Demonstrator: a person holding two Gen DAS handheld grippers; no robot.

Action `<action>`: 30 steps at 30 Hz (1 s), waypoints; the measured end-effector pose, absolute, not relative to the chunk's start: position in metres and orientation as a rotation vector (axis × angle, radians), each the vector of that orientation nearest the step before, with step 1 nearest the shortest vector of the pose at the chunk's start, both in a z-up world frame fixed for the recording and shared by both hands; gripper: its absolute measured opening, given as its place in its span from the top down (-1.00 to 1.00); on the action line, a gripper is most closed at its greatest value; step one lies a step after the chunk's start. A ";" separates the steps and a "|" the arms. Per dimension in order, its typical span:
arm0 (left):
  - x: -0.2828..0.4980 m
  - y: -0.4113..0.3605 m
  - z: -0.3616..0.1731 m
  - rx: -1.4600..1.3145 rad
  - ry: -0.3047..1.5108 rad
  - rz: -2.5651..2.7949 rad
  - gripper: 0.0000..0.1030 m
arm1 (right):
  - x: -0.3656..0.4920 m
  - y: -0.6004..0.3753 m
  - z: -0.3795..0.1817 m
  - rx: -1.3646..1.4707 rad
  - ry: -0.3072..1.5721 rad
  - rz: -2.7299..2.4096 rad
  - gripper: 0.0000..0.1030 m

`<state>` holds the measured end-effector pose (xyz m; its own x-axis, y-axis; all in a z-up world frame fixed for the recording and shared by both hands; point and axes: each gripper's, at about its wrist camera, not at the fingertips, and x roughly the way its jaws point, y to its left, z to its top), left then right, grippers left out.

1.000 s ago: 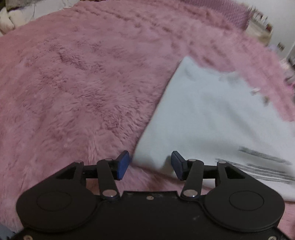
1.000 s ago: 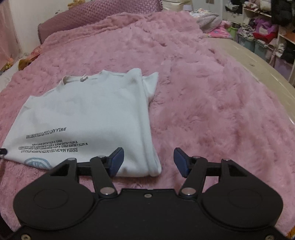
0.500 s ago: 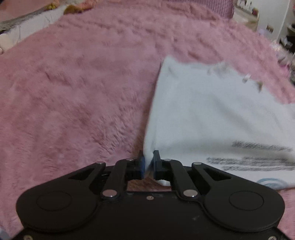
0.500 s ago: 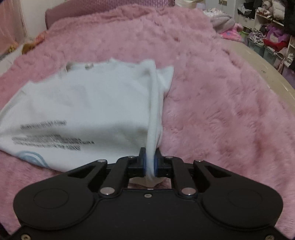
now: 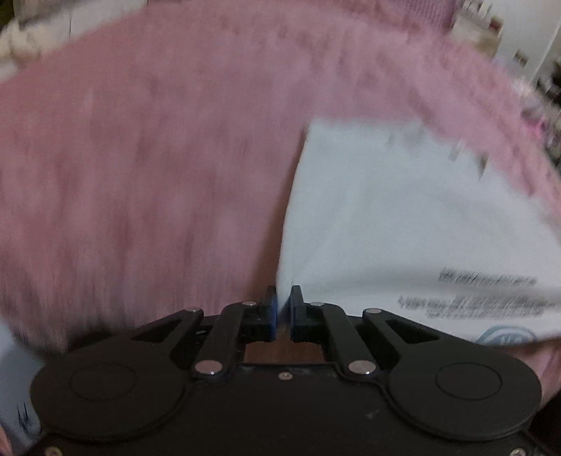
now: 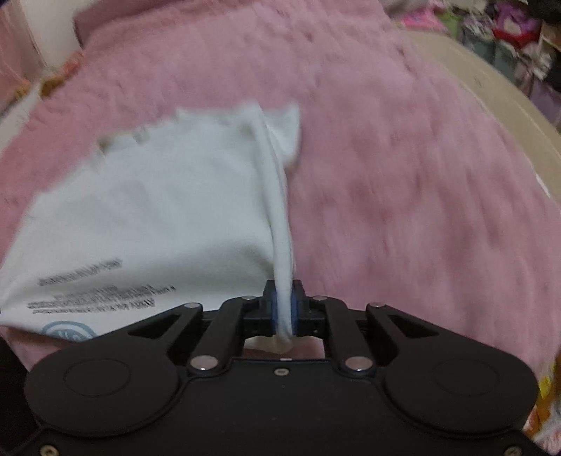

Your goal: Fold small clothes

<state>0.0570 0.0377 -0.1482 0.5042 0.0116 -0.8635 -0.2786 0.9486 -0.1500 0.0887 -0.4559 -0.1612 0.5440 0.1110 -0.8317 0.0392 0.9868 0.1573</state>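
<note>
Both grippers have closed since a second ago. Across the pink blanket (image 6: 403,168) lies the white shirt (image 6: 168,210). Right gripper (image 6: 284,312) pinches its near right corner, left gripper (image 5: 283,308) its near left corner, both low and level.

The shirt (image 6: 168,217) lies on the blanket (image 6: 403,182), which covers the bed. The left gripper (image 5: 283,308) pinches the shirt's near corner on one side, and the right gripper (image 6: 283,312) pinches the near end of its folded edge on the other. Shelves of clutter (image 6: 508,31) stand behind the bed, to the right.
</note>
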 end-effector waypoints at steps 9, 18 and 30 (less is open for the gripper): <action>0.062 0.011 -0.134 -0.104 0.955 0.297 0.31 | 0.063 -0.418 -0.129 0.067 0.824 -0.040 0.78; 0.123 -0.046 -0.179 -0.094 0.848 0.134 -0.01 | 0.118 -0.355 -0.211 0.094 0.827 0.071 0.88; 0.133 -0.047 -0.152 -0.072 0.787 0.147 -0.02 | 0.112 -0.367 -0.160 0.117 0.762 0.073 0.89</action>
<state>0.1331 -0.0474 -0.1523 0.6960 0.1051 -0.7103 -0.1589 0.9872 -0.0097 0.1122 -0.3668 -0.1605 0.7216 0.1086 -0.6837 -0.0238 0.9909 0.1323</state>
